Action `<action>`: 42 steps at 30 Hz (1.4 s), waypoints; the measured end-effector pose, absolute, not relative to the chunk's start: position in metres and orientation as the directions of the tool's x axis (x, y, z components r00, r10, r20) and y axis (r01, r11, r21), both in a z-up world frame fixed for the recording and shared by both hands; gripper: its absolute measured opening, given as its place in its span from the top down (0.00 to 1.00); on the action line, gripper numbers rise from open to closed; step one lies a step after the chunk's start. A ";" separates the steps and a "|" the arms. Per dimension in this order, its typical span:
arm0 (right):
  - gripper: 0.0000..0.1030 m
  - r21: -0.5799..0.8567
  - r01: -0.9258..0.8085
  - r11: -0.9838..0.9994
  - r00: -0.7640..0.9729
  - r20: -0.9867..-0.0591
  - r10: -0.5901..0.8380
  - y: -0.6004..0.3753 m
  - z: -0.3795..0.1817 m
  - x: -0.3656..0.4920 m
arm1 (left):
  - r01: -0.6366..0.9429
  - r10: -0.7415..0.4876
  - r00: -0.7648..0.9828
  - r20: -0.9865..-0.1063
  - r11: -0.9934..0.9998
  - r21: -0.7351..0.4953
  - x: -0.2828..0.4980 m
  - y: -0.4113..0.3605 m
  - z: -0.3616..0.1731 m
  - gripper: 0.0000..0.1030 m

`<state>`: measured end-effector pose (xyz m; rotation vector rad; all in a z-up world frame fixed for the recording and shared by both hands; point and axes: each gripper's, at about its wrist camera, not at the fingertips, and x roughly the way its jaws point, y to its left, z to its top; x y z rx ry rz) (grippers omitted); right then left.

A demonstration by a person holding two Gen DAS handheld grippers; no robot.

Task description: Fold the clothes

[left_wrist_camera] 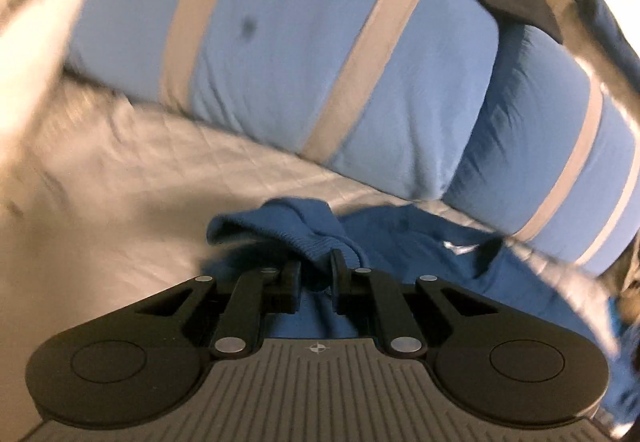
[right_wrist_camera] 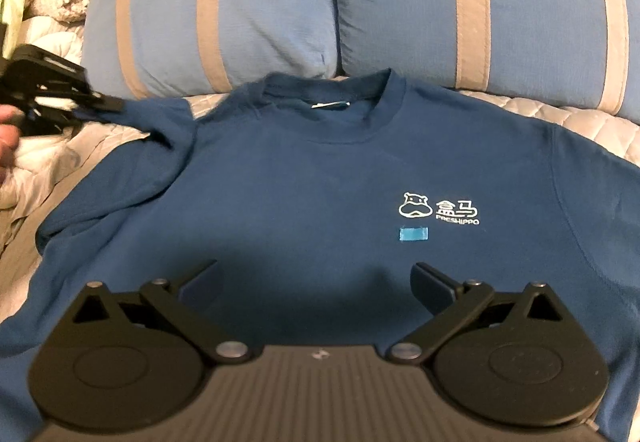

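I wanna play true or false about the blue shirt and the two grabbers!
1. The left gripper pinches the sweatshirt's cuff. True.
2. The right gripper is clamped on the sweatshirt. False: its jaws stand wide open above the cloth.
3. The logo on the chest is white. True.
4. The pillows behind are plain red. False: they are light blue with beige stripes.
5. The sweatshirt lies front side up. True.
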<state>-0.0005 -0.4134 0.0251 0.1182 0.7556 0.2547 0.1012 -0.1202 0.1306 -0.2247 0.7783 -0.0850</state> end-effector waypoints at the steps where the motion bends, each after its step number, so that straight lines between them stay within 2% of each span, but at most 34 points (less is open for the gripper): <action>1: 0.00 0.193 -0.191 0.962 0.702 -0.659 0.272 -0.413 0.026 -0.001 | -0.005 -0.130 0.718 -0.683 0.981 -0.193 0.094 -0.115 0.138 0.87; 4: 0.00 0.178 -0.216 0.960 0.716 -0.639 0.280 -0.410 0.031 -0.006 | -0.016 -0.056 0.736 -0.674 0.995 -0.100 0.073 -0.089 0.156 0.87; 9: 0.00 0.182 -0.315 0.931 0.712 -0.604 0.359 -0.404 0.047 -0.018 | -0.077 0.038 0.752 -0.659 0.997 -0.031 0.034 -0.037 0.179 0.87; 12: 0.00 0.116 -0.359 0.926 0.714 -0.605 0.352 -0.401 0.068 -0.029 | -0.130 0.085 0.746 -0.661 0.991 -0.019 0.016 -0.007 0.188 0.87; 19: 0.00 -0.008 -0.372 0.928 0.748 -0.594 0.295 -0.423 0.131 -0.055 | -0.255 0.276 0.709 -0.649 0.958 0.129 -0.025 0.062 0.192 0.87; 28: 0.00 -0.011 -0.272 0.962 0.807 -0.548 0.222 -0.485 0.196 -0.093 | -0.404 0.388 0.609 -0.692 0.902 0.150 -0.057 0.135 0.150 0.87; 37: 0.00 -0.049 -0.217 0.975 0.812 -0.563 0.152 -0.508 0.190 -0.119 | -0.504 0.495 0.528 -0.690 0.837 0.214 -0.075 0.178 0.129 0.87; 42: 0.00 -0.048 -0.202 0.978 0.803 -0.581 0.137 -0.516 0.183 -0.126 | -0.521 0.493 0.511 -0.704 0.829 0.203 -0.087 0.191 0.122 0.87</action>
